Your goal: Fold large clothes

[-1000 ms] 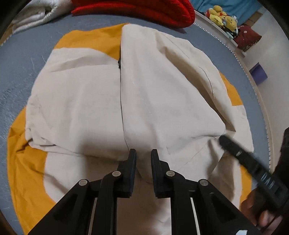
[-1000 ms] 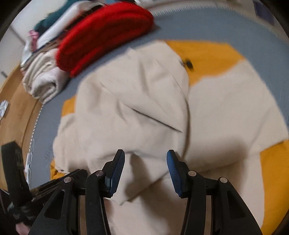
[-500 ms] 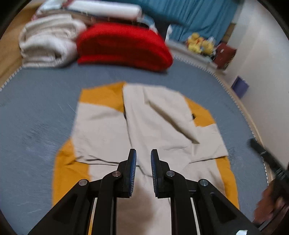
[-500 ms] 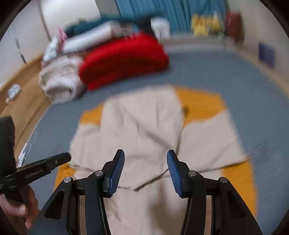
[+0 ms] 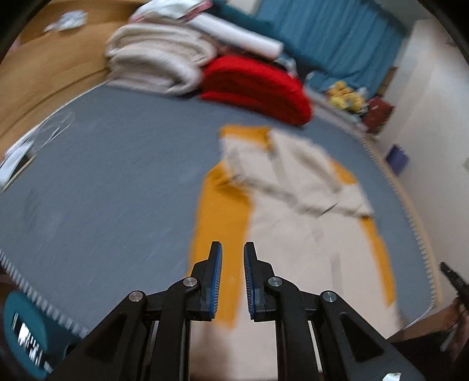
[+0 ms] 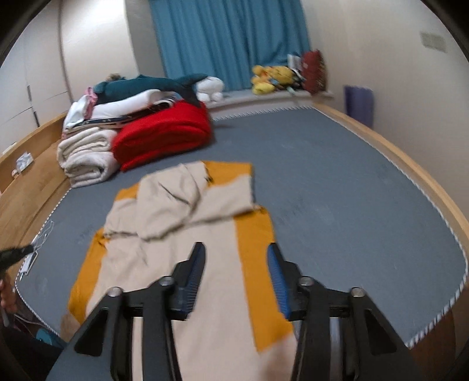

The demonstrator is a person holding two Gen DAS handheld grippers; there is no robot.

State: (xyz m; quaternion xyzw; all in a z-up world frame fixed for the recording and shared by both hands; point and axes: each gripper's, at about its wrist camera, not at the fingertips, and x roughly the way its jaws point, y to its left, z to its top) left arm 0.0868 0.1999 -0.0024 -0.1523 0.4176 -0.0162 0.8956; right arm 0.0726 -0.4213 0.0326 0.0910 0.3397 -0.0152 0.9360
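A: One garment (image 6: pixel 187 234) on the bed (image 6: pixel 337 205), beige with orange panels. Lies flat on the grey cover, long axis running from the near edge toward the folded stack at the far end. Upper part is folded over itself, creased; lower part is spread out, nearest both cameras.

B: Grippers?

A: Left gripper (image 5: pixel 233 258): narrow gap between the pads and closing slightly, nothing between them, above the garment's near left edge, not touching cloth. Right gripper (image 6: pixel 236 260): jaws wider but closing, empty too, over the lower right of the garment where an orange stripe runs lengthwise.

B: Difference between views?

A: Right wrist view is sharper. Shows the whole room end: blue curtain (image 6: pixel 228 44), yellow plush toys (image 6: pixel 269 76) on the sill, a teal plush (image 6: pixel 152 83) on top of the stack, red blanket (image 6: pixel 164 134) and rolled beige blanket (image 6: pixel 85 155) beside it. Left gripper's tip pokes in at its far left edge, with a hand (image 6: pixel 7 296) just below.

B: Left wrist view?

A: Blurred. Garment sits right of centre there, same axis, slanting away to the right. It adds the wooden bed frame (image 5: pixel 58 64) with crumpled paper (image 5: pixel 66 22) on it, a teal object (image 5: pixel 26 331) with white lettering at lower left, unreadable. Right gripper's tip shows at the right edge.
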